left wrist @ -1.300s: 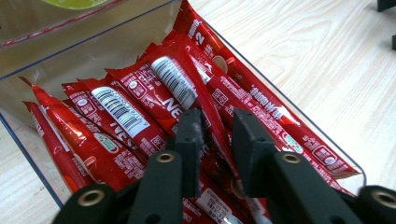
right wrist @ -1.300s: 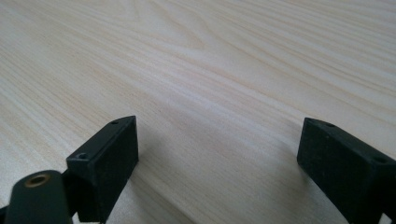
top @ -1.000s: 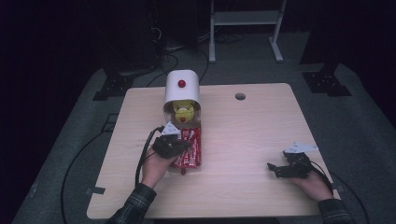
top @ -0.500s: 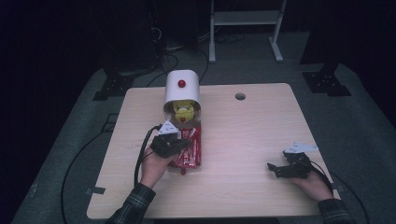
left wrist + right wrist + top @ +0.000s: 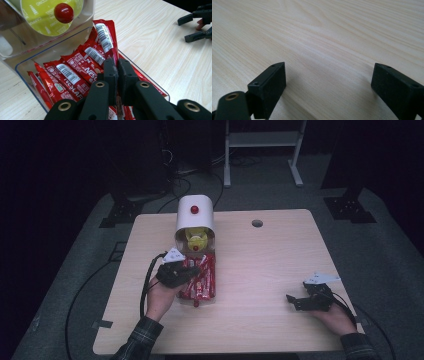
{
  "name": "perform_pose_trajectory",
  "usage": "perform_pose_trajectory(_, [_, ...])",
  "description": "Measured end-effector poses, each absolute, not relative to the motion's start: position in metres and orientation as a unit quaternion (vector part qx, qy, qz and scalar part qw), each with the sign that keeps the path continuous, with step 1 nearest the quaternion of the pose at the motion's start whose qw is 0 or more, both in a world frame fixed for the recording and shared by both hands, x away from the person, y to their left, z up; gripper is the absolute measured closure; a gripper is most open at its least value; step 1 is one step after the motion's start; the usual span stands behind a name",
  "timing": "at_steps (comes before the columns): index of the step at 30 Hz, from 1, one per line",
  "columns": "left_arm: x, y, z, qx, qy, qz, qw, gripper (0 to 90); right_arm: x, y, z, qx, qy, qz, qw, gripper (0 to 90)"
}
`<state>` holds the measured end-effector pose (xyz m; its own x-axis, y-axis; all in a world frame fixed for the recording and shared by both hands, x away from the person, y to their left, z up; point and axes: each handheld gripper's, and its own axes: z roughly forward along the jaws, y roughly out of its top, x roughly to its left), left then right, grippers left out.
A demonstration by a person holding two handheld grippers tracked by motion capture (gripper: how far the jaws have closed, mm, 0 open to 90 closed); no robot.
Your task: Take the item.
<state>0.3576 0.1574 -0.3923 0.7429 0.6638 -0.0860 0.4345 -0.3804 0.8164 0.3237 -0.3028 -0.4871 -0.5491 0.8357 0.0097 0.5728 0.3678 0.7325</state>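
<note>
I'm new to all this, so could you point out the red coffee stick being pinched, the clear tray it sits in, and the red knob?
red coffee stick [image 5: 107, 40], left gripper view, on its barcode end.
clear tray [image 5: 32, 61], left gripper view, on its far rim.
red knob [image 5: 194, 209], high view, on its round top.

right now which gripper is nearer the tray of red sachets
Left. The left gripper is over the clear tray, shut on a red sachet; the right gripper rests open on bare table, well aside.
</note>
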Motion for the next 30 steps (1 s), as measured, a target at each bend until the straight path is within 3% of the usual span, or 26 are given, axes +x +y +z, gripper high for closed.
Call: perform_pose_trajectory(30, [0.358, 0.192, -0.388, 0.808, 0.367, 0.132, 0.442, 86.4, 0.324, -0.303, -0.487, 0.437, 0.806, 0.354, 0.186, 11.5])
